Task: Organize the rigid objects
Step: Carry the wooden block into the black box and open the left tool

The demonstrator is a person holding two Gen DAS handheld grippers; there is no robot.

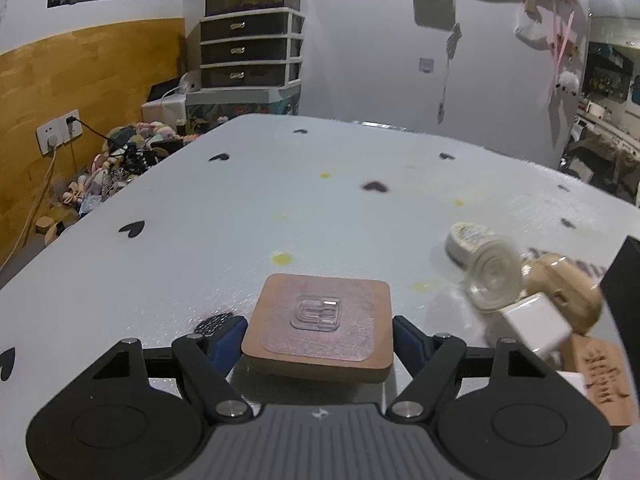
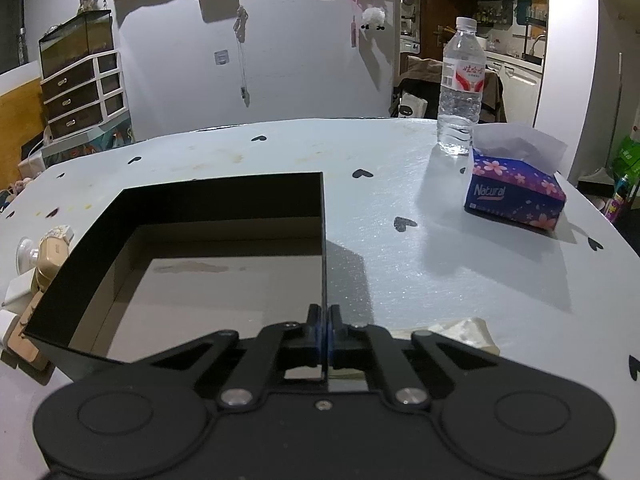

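Left wrist: left hand-held gripper [image 1: 318,334] clamps square wooden block [image 1: 318,334]; right hand-held gripper [image 2: 324,330] pinches thin black box [image 2: 224,196] wall.

Two grippers are in view: the left gripper [image 1: 319,334] and the right gripper [image 2: 324,330]. There is one square wooden block [image 1: 320,330] with one clear adhesive hook [image 1: 316,312] stuck on it, and one black open box [image 2: 192,256]. The small pile beside the box holds one round white tin [image 1: 468,236], one clear suction cup [image 1: 494,276], one beige case [image 1: 568,284], one white charger cube [image 1: 534,326] and one printed wooden block [image 1: 604,376]; the blur may hide another piece there. On the table [image 2: 400,264] stand one water bottle [image 2: 460,88] and one tissue pack [image 2: 516,188]. The table bears several black heart marks, perhaps a dozen.
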